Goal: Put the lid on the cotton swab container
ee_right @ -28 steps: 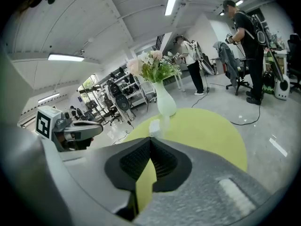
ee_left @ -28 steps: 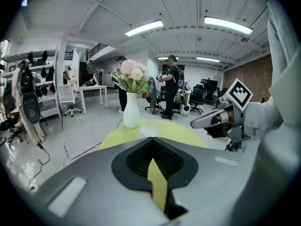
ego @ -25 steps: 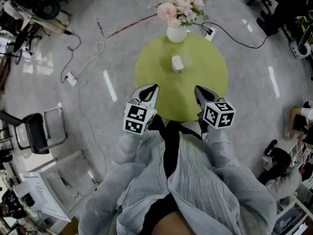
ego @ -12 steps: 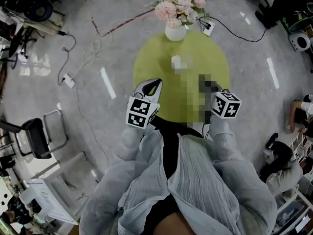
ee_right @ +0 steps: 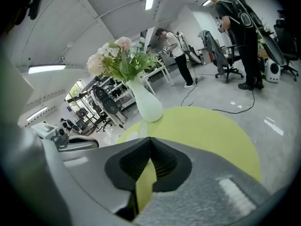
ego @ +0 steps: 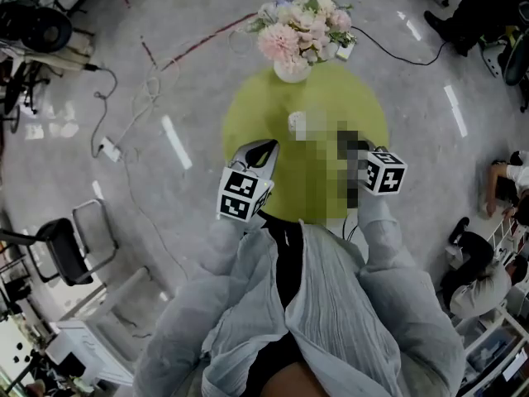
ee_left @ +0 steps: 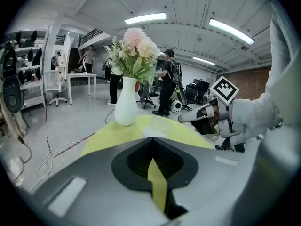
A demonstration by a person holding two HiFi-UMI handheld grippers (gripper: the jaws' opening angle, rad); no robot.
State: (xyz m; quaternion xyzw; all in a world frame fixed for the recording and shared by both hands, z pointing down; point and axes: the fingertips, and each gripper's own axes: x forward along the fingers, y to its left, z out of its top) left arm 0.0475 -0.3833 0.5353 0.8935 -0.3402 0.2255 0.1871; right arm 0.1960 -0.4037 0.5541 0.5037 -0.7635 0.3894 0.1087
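The left gripper [ee_left: 153, 139] and right gripper [ee_right: 149, 138] are both held closed and empty. The cotton swab container [ego: 294, 121] is seen ahead between them on the round table [ego: 248, 110], with the flower vase [ego: 293, 67] beyond. It is partly masked by mosaic, and its lid cannot be made out.

The left gripper [ee_left: 151, 141] is moulded in matt grey plastic. The table [ego: 252, 122] is topped in a matt finish. The vase [ee_left: 126, 108] on it is finished smooth and slightly glossy.
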